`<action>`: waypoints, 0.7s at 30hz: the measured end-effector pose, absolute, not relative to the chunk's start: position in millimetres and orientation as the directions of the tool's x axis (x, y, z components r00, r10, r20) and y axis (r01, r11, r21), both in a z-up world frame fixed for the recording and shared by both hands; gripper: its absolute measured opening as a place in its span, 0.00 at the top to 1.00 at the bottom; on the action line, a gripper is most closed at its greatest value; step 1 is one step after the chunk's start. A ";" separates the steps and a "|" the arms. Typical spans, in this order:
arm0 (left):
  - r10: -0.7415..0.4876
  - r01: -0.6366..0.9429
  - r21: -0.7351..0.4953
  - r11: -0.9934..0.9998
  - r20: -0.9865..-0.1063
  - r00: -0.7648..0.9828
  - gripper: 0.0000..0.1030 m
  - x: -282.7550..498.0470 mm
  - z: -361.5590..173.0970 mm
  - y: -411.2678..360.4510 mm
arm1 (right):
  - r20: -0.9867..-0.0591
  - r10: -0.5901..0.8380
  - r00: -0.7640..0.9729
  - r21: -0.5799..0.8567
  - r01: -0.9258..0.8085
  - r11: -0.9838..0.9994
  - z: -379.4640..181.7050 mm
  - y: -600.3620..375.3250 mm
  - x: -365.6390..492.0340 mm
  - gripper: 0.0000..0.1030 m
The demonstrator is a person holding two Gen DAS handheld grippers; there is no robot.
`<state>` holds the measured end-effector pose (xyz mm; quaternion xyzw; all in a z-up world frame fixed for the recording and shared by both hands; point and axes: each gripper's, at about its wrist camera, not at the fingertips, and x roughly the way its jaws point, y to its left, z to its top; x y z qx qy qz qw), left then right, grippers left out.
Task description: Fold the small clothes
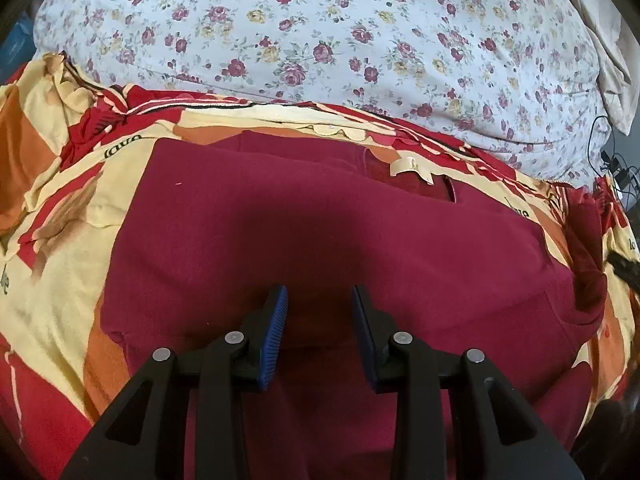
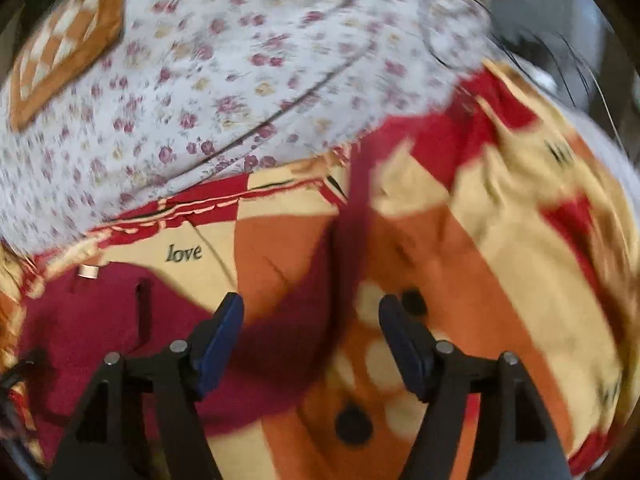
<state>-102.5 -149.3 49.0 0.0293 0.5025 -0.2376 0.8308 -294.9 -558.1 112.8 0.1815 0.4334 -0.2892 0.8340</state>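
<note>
**Maroon garment flat on the blanket, both tongs parted**

The maroon garment (image 1: 304, 232) lies spread on a red, cream and orange blanket (image 1: 60, 264) and fills the middle of the left wrist view. Its cloth is mostly smooth. At about 1 o'clock from its centre a cream label (image 1: 410, 168) sits at the neck edge, with a short dark slit just beside it. At 3 o'clock the cloth bunches into a darker fold near the blanket's edge.

The left gripper (image 1: 319, 300) hangs over the near part of the garment at 6 o'clock, its blue pads (image 1: 276, 320) apart with bare maroon cloth showing between them; nothing is held.

In the right wrist view, which is blurred, the garment (image 2: 120, 320) lies at 8 o'clock, and a band of it runs on under the gripper toward 12 o'clock. The label (image 2: 89, 271) shows at 9 o'clock. The right gripper (image 2: 311, 310) is also spread wide, with nothing between its fingers; whether it touches the cloth I cannot tell. The word "love" (image 2: 184, 253) is printed on the blanket (image 2: 520, 280) at 10 o'clock from the gripper.

Beyond the blanket, at 12 o'clock in both views, lies a pale floral sheet (image 1: 320, 40). An orange checked cloth (image 2: 68, 48) rests on the sheet (image 2: 240, 80) at 10 o'clock in the right view. Dark cables (image 1: 612, 160) trail at 3 o'clock in the left view.
</note>
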 end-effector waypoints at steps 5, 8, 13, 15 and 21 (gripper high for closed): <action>-0.369 0.448 -0.181 0.876 -0.849 0.379 0.77 -103.5 48.3 -148.8 | -0.855 -0.300 0.423 0.076 0.674 0.735 96.2 -580.2 -271.7 0.29; -0.369 0.444 -0.184 0.877 -0.849 0.377 0.77 -102.4 47.0 -149.3 | -0.851 -0.250 0.461 0.159 0.681 0.715 90.3 -592.8 -275.5 0.29; -0.365 0.427 -0.186 0.885 -0.847 0.387 0.76 -104.8 48.3 -149.7 | -0.881 -0.186 0.435 0.169 0.658 0.734 62.1 -618.9 -259.1 0.39; -0.366 0.424 -0.190 0.885 -0.847 0.385 0.76 -106.1 50.5 -149.1 | -0.908 -0.202 0.367 0.107 0.669 0.735 47.1 -622.9 -252.0 0.71; -0.390 0.416 -0.221 0.882 -0.838 0.381 0.76 -105.9 63.6 -140.8 | -0.828 -0.159 0.537 0.252 0.611 0.750 78.3 -614.6 -269.8 0.90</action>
